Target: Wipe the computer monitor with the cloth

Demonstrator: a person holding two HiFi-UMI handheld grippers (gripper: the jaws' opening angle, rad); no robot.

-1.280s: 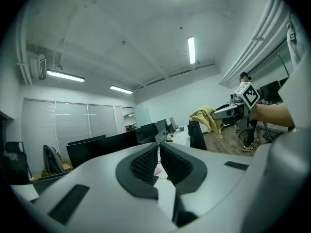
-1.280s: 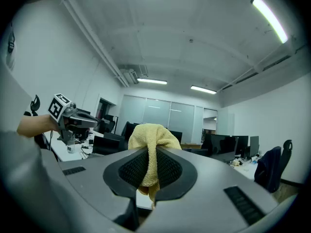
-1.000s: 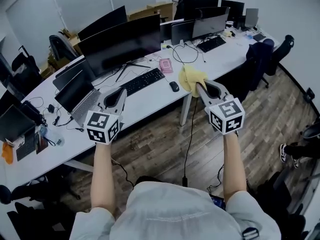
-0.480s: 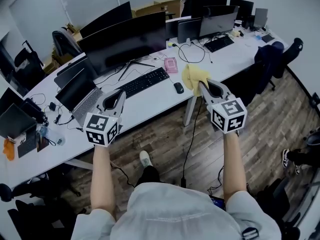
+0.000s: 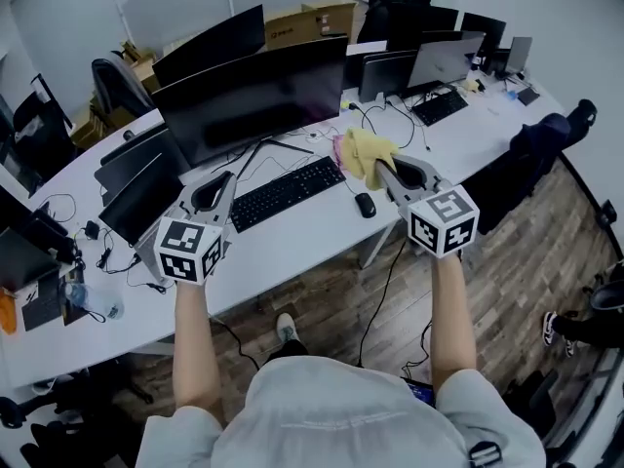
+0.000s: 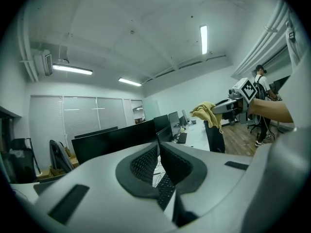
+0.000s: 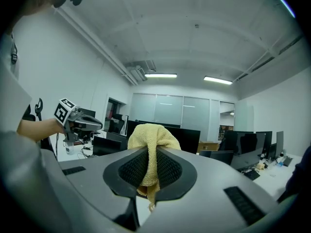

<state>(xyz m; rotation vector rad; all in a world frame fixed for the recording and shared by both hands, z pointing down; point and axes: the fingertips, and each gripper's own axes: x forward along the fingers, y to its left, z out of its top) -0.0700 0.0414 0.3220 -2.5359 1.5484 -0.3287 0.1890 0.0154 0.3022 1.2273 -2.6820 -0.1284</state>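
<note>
A wide black monitor [image 5: 253,97] stands on the long white desk [image 5: 292,237], with a black keyboard [image 5: 286,192] in front of it. My right gripper [image 5: 381,171] is shut on a yellow cloth [image 5: 365,152], held above the desk to the right of the keyboard; the cloth [image 7: 152,139] bunches over the jaws in the right gripper view. My left gripper [image 5: 220,195] hangs shut and empty over the desk left of the keyboard. In the left gripper view the monitor [image 6: 114,141] lies ahead and the cloth [image 6: 206,112] hangs at the right.
A mouse [image 5: 366,205] lies right of the keyboard, a pink item [image 5: 338,150] behind the cloth. Laptops [image 5: 144,191] and cables sit at the left. More monitors [image 5: 429,42] and a second keyboard [image 5: 441,106] stand at the back right. A chair [image 5: 538,154] stands at the right.
The person has stepped closer to the desk. Both grippers have moved forward over the desk, the right one carrying the cloth left toward the monitor.
</note>
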